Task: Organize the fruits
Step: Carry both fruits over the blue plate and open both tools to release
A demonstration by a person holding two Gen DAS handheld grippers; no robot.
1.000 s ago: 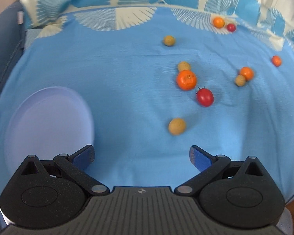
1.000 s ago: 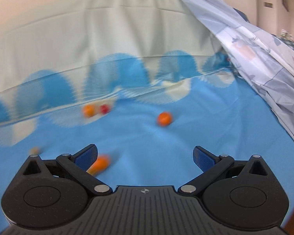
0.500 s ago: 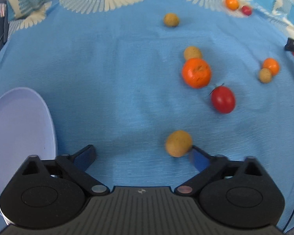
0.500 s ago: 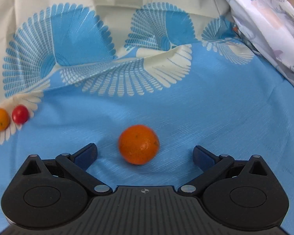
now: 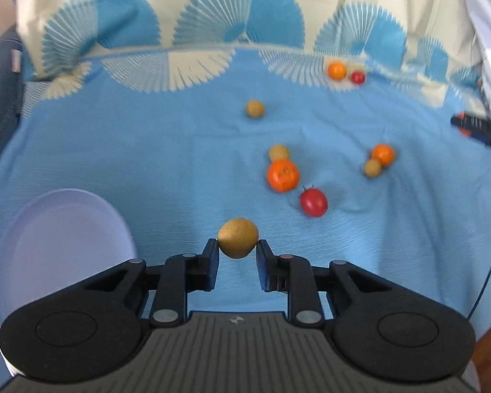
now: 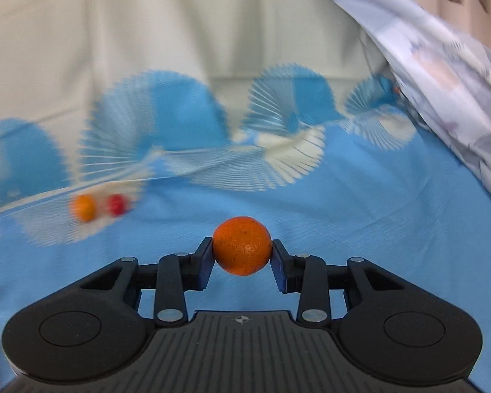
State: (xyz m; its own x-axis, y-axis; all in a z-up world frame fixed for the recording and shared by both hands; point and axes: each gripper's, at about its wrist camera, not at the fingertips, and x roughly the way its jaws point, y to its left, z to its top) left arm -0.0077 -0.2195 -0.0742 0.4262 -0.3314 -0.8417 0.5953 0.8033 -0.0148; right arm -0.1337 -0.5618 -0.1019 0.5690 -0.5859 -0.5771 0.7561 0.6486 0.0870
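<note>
I am gripping a tan fruit (image 5: 238,237) in my left gripper (image 5: 237,251) above the blue cloth (image 5: 147,150), right of the plate (image 5: 62,229), while my right gripper (image 6: 242,252) is clenching an orange (image 6: 242,249).

A tan round fruit (image 5: 238,237) sits pinched off the cloth; an orange (image 6: 242,250) likewise. Other oranges, tan fruits and tomatoes lie scattered.

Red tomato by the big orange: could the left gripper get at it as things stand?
Probably not yet. The left gripper is shut on a tan fruit, so its jaws are full. The path to the tomato over the blue cloth looks open otherwise.
</note>
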